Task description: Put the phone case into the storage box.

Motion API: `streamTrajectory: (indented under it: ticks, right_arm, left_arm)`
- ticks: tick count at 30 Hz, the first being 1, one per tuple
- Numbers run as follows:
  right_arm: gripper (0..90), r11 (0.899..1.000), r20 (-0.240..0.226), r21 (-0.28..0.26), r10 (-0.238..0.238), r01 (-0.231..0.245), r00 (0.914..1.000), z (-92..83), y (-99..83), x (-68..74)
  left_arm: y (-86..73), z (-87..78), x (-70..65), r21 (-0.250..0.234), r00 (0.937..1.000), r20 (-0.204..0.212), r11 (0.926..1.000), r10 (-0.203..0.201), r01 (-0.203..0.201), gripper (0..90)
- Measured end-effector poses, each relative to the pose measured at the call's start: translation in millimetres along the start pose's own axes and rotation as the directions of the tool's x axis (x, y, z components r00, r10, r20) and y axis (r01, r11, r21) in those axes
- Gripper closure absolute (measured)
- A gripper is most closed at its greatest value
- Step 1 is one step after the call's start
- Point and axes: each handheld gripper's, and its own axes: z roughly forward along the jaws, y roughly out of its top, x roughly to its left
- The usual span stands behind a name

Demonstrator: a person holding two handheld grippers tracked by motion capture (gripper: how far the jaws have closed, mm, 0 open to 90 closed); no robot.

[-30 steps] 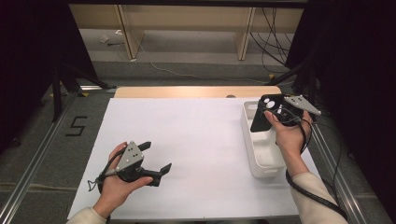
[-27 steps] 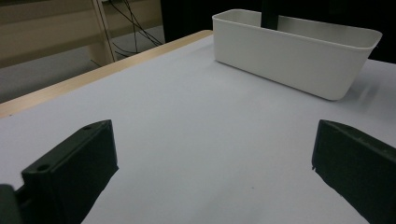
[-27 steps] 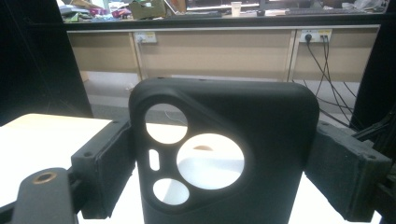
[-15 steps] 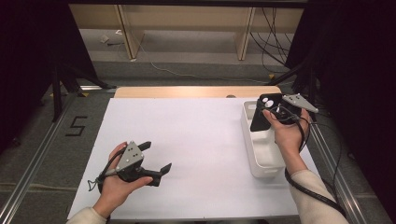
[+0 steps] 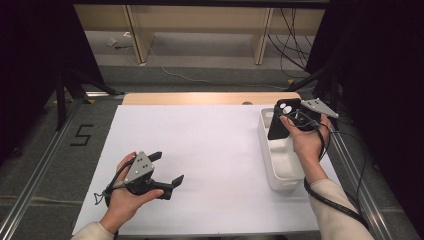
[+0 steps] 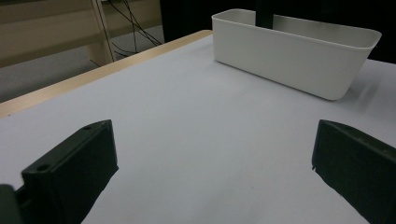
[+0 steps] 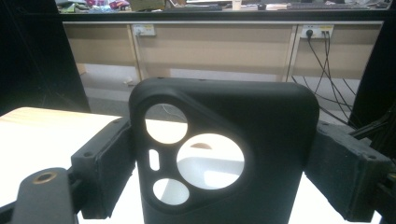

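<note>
On the counter (image 5: 220,150), the left tongs (image 5: 167,170) rest spread and empty; at right, the right tongs (image 5: 286,117) pinch a black phone case (image 5: 280,120) upright over the white bin (image 5: 280,172) — best lowered straight, clear of the rim, before letting go.

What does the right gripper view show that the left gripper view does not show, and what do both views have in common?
The right gripper view shows a black phone case clamped across its width between that gripper's two jaws, with round camera cut-outs you can see through, and wall sockets behind. The left gripper view shows the left gripper open with nothing between its jaws, the white sheet on the table, and the outside of the white bin. Both views share the bin, seen in the right gripper view through the cut-outs, and hanging cables.
</note>
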Motion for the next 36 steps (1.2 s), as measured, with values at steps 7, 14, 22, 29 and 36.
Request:
streamTrajectory:
  ticks: [7,14,22,29,36]
  right_arm:
    - [15.6,1.000,0.003,0.007,-0.012,0.012,0.9999,4.3,0.4,0.9]
    - [15.6,1.000,0.006,0.014,-0.017,0.017,0.9998,8.2,-0.6,0.6]
    - [15.6,1.000,0.007,0.022,-0.017,0.017,0.9998,12.5,-0.8,0.8]
    - [15.6,0.999,0.009,0.032,-0.019,0.019,0.9998,16.5,-1.4,0.5]
    - [15.6,0.999,0.010,0.036,-0.014,0.013,0.9999,19.1,-2.2,-0.2]
  left_arm:
    - [0.0,0.0,0.3,0.000,1.0000,0.000,1.0000,-0.001,0.001,0.0]
    - [0.1,0.1,0.3,0.000,1.0000,0.000,1.0000,-0.001,0.001,0.0]
    - [-0.1,0.4,0.4,0.000,1.0000,0.001,1.0000,-0.001,0.001,0.0]
    - [-0.3,0.7,0.5,0.000,1.0000,0.003,1.0000,-0.001,0.001,0.0]
    - [-0.4,0.9,0.4,0.001,1.0000,0.003,1.0000,-0.001,0.001,0.0]
